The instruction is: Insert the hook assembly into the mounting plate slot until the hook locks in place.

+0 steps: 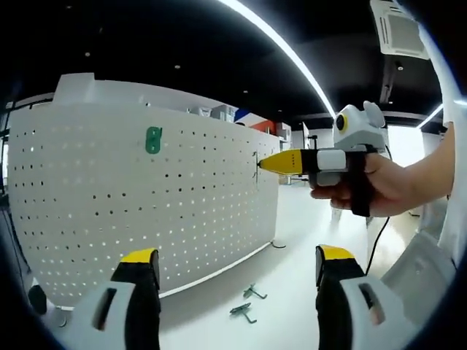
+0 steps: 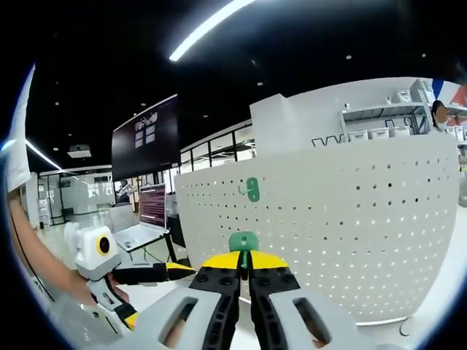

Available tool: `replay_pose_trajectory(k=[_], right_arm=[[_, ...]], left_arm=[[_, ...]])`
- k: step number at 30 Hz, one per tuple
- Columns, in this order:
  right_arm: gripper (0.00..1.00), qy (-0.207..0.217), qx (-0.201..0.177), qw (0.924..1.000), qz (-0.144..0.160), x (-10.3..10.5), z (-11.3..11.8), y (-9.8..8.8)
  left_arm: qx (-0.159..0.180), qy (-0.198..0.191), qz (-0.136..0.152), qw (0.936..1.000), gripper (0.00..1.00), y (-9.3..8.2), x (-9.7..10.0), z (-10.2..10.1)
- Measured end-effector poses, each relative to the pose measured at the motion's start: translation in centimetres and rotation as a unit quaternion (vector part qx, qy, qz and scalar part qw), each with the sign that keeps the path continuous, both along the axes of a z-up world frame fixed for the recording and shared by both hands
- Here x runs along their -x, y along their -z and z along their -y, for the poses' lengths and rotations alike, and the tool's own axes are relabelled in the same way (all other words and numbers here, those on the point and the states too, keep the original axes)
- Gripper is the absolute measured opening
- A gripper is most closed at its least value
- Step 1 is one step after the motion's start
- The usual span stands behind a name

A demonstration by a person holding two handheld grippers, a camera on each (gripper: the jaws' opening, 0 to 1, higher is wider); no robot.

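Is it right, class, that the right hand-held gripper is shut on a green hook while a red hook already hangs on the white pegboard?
Not quite. The hook already on the pegboard is green, not red; the right gripper view shows it, as does the left gripper view. The rest stands: the right hand-held gripper is shut on a green hook.

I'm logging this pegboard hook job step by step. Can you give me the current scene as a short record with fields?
board: white pegboard, upright on the white table
mounted: one green hook already on the pegboard's upper part
right gripper: shut on a second green hook, held in front of the pegboard, not yet touching it
left gripper: open, holding nothing, low in front of the pegboard
spare parts: two metal hooks lying on the table
task state: the held hook is not yet inserted
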State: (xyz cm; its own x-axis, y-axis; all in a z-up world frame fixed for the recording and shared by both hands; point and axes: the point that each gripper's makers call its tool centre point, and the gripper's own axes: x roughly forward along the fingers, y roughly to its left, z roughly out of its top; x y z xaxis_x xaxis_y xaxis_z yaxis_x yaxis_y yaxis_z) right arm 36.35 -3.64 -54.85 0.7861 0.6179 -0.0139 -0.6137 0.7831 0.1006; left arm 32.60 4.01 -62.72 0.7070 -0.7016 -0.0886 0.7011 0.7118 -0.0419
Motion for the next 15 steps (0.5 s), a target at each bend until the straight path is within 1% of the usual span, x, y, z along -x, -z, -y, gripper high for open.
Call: replay_pose_trajectory(k=[3,8,15], right_arm=[[0.01,0.002,0.001,1.0000,0.002,-0.1,0.1,-0.3],[0.01,0.009,0.004,0.9999,0.007,-0.5,0.4,-0.8],[0.01,0.024,0.012,0.9996,0.009,-1.0,1.0,-1.4]], left_arm=[[-0.001,-0.005,0.000,1.0000,0.90,0.2,0.5,-0.4],[0.004,-0.017,-0.008,0.9998,0.91,0.8,1.2,-1.3],[0.006,-0.025,-0.005,0.9997,0.91,0.9,2.0,-2.1]])
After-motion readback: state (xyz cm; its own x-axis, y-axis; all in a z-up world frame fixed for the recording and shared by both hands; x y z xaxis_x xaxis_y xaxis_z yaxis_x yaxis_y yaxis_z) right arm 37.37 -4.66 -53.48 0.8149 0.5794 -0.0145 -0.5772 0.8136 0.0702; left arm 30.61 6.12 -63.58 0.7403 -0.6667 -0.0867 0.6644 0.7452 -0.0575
